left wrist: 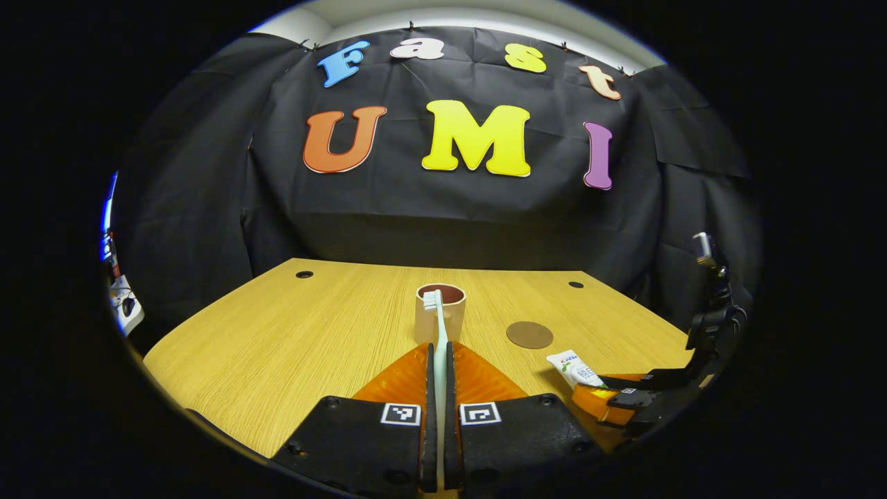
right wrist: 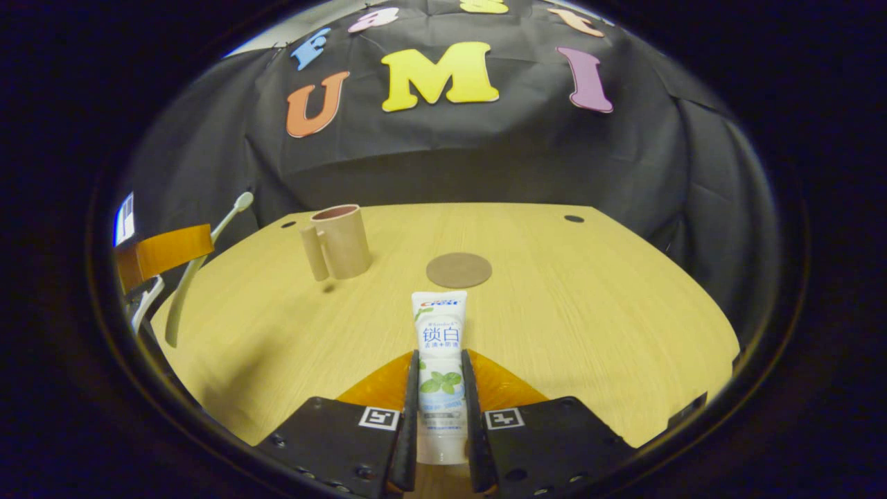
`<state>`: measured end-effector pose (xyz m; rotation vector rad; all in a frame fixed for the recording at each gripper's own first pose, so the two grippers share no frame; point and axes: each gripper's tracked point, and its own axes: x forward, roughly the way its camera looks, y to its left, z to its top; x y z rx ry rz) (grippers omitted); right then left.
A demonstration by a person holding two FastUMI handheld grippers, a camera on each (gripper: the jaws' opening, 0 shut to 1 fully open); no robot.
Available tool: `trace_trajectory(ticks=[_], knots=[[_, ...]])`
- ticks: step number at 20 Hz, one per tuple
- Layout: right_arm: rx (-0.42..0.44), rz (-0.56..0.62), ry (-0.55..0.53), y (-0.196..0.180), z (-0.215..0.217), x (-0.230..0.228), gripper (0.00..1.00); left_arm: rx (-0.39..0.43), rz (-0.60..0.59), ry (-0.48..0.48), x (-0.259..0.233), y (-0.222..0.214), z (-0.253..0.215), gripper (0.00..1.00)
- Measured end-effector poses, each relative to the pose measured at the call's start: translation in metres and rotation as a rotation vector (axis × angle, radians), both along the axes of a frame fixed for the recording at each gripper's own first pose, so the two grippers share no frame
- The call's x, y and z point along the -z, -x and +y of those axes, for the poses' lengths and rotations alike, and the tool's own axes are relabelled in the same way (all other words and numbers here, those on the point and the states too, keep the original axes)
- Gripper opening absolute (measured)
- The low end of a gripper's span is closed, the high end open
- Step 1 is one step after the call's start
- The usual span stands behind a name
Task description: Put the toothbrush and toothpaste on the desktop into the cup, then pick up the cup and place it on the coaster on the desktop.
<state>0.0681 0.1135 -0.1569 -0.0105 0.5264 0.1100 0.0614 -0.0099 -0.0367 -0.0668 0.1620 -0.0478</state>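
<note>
Both items gripped, neither in the cup (right wrist: 338, 240) yet. Left gripper (left wrist: 439, 388) closed tight on the toothbrush (left wrist: 438, 333), head aimed at the far cup. Right gripper (right wrist: 439, 402) clamped on the toothpaste (right wrist: 439, 360), near the table (right wrist: 589, 312) edge. Coaster (right wrist: 459, 269) bare, right of the cup. Still left: both drops, then lifting the cup onto the coaster.

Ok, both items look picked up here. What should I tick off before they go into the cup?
1. Left hand-held gripper shut on the toothbrush: ok.
2. Right hand-held gripper shut on the toothpaste: ok.
3. Cup upright, mouth open: ok.
4. Cup holds nothing yet: cannot tell, its inside is mostly hidden.
5. Coaster bare and apart from the cup: ok.
6. Toothbrush head lined up with the cup mouth: cannot tell, the left gripper view suggests it, but depth is unclear.
</note>
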Motion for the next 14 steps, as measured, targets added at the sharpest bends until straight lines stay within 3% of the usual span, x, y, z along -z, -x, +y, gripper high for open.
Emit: trace_trajectory(ticks=[14], knots=[[-0.043, -0.14, -0.038, -0.065, 0.004, -0.079, 0.3, 0.037, -0.049, 0.0, -0.041, -0.084, -0.007, 0.06]])
